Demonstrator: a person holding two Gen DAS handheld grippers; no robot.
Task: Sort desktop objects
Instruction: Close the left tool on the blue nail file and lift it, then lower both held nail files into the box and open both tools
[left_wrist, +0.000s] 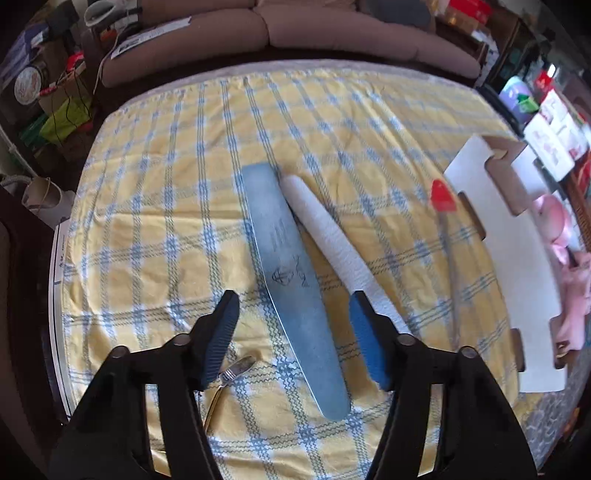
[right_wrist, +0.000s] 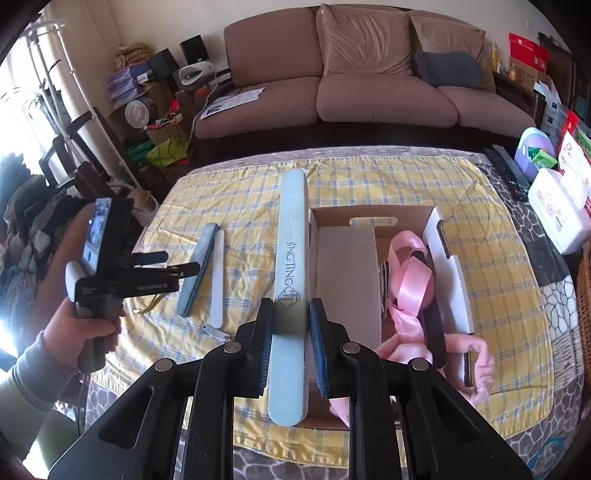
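My right gripper (right_wrist: 291, 321) is shut on a long pale grey nail file (right_wrist: 291, 273) printed "JINGTING", held above the cloth at the left edge of an open cardboard box (right_wrist: 347, 280). My left gripper (left_wrist: 291, 325) is open and hovers over a grey-blue nail file (left_wrist: 291, 280) lying on the yellow checked cloth, with a white nail file (left_wrist: 332, 240) beside it. Both files also show in the right wrist view: the grey-blue nail file (right_wrist: 197, 269) and the white nail file (right_wrist: 218, 277). The left gripper (right_wrist: 177, 266) appears there too.
The box holds pink ribbon (right_wrist: 410, 284), a dark file and a small file (right_wrist: 373, 220). A red-tipped tool (left_wrist: 443, 199) lies by the box flap (left_wrist: 509, 236). A metal clip (left_wrist: 236, 369) lies under my left fingers. A pink scrunchie (right_wrist: 476, 365) hangs at the box's right. A sofa stands behind the table.
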